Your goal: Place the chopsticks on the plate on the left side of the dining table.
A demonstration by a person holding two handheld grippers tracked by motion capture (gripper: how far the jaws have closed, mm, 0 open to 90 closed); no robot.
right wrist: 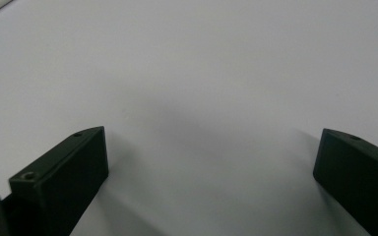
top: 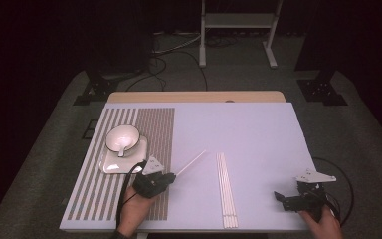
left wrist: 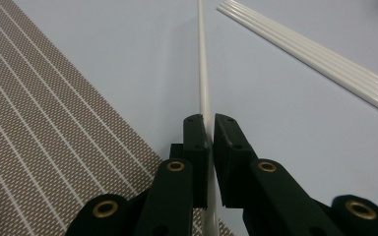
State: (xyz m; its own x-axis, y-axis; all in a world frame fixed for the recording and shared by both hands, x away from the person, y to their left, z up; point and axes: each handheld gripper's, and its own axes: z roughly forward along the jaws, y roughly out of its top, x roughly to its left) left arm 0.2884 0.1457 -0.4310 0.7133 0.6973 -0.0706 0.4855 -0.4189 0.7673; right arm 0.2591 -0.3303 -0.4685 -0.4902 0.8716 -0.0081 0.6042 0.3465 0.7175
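Observation:
My left gripper (top: pixel 171 176) (left wrist: pixel 210 129) is shut on a single white chopstick (top: pixel 191 163) (left wrist: pixel 204 83), which sticks out from the jaws up and to the right over the pale table. Several more white chopsticks (top: pixel 226 190) (left wrist: pixel 320 58) lie side by side in a row in the middle of the table. A white bowl (top: pixel 122 138) with a spoon in it stands on a white square plate (top: pixel 110 165) on the striped placemat (top: pixel 151 124) (left wrist: pixel 39 123). Near the table's front right corner my right gripper (top: pixel 280 197) (right wrist: pixel 209 157) rests open, nothing between its jaws.
The placemat covers the table's left part. The table's front edge (top: pixel 179 230) runs just below both hands. Beyond the far edge stand a white frame's legs (top: pixel 202 47) and cables on the dark floor.

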